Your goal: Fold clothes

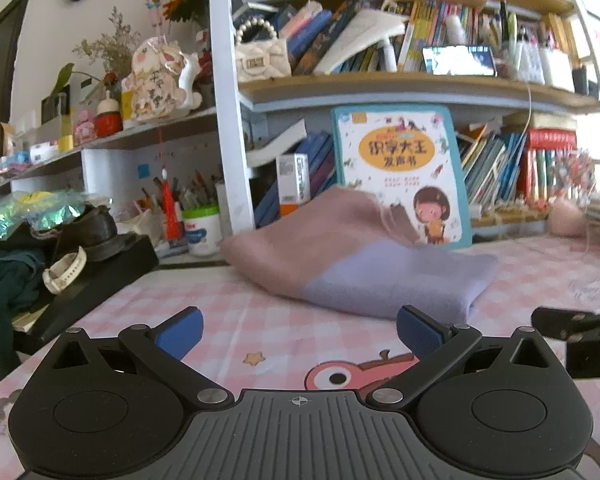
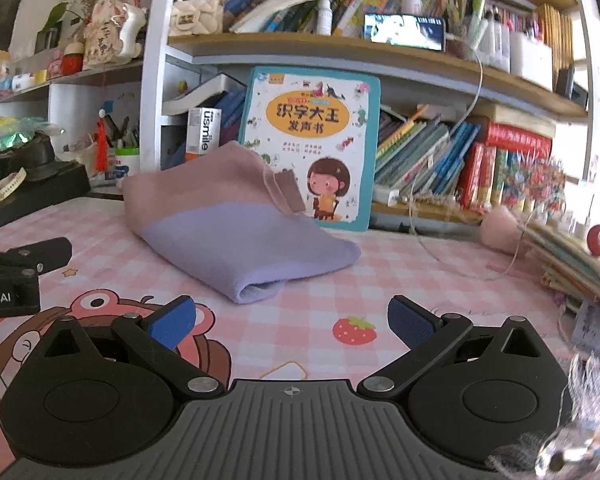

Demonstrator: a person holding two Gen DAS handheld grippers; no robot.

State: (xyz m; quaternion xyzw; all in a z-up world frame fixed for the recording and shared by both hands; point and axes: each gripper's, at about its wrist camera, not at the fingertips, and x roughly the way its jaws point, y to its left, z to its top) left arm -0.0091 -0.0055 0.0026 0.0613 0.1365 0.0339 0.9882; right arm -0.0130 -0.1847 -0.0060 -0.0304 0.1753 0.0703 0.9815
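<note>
The garment (image 2: 236, 232) (pink above, lilac below) lies folded into a compact bundle on the tabletop (image 2: 400, 280), its far edge against a picture book (image 2: 312, 148); the fold looks essentially done; both the left gripper (image 1: 298, 334) and right gripper (image 2: 292, 322) hover just short of it, fingers spread and empty; at most a final tidy is left.

You have one folded pink-and-lilac garment (image 2: 236, 236) on the checked tablecloth (image 2: 400, 280), one picture book (image 2: 312, 148) propped behind it, one quilted handbag (image 2: 196, 16), and two grippers, left (image 1: 298, 332) and right (image 2: 292, 320).
</note>
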